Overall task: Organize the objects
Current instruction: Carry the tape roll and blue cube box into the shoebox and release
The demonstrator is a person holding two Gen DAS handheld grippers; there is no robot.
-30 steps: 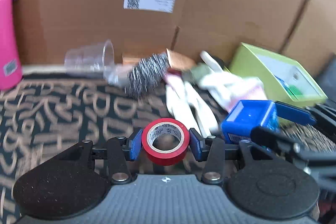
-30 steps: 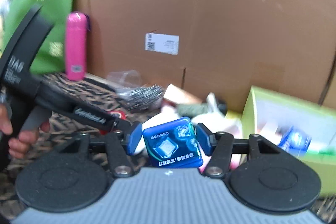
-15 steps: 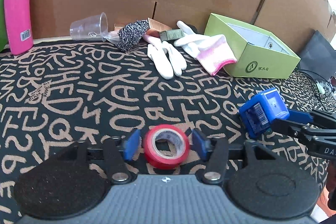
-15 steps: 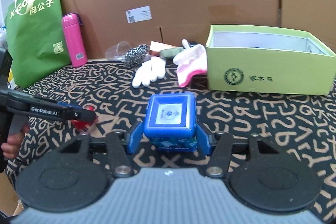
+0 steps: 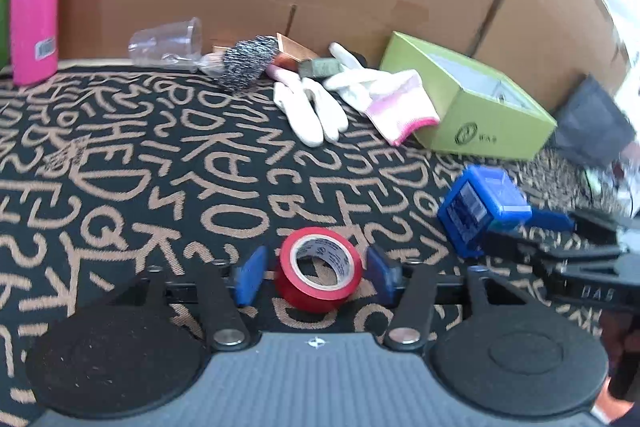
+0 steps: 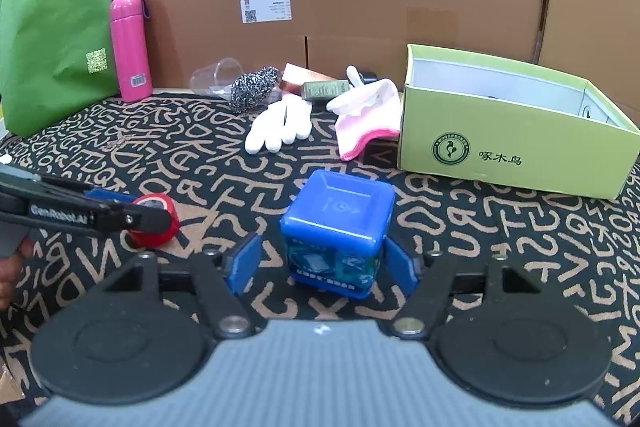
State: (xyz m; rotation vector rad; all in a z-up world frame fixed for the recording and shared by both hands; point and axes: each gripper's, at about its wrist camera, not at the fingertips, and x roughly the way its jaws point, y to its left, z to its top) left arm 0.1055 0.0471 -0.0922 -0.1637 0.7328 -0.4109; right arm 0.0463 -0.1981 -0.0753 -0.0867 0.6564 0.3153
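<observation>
A red tape roll [image 5: 318, 269] rests on the lettered black cloth [image 5: 120, 167] between the blue pads of my left gripper [image 5: 316, 277], which is open with a gap on each side. To its right a blue plastic cube box [image 6: 336, 227] stands on the cloth between the pads of my right gripper [image 6: 322, 267]. Those jaws are opening and neither pad touches the box. The right wrist view shows the tape roll [image 6: 162, 213] at left, partly behind the left gripper's fingers [image 6: 120, 215]. In the left wrist view the blue box [image 5: 480, 211] sits at right.
An open green cardboard box [image 6: 512, 147] stands at back right. White gloves [image 6: 280, 125], a pink-cuffed glove [image 6: 368, 123], a steel scourer [image 6: 252, 87] and a tipped clear cup [image 6: 216, 75] lie along the cardboard wall. A pink bottle [image 6: 130, 47] and green bag [image 6: 56, 27] stand at back left.
Both grippers pulled back from the clutter by the wall and came down to the cloth. The left let go of the tape roll first, then the right released the blue box.
</observation>
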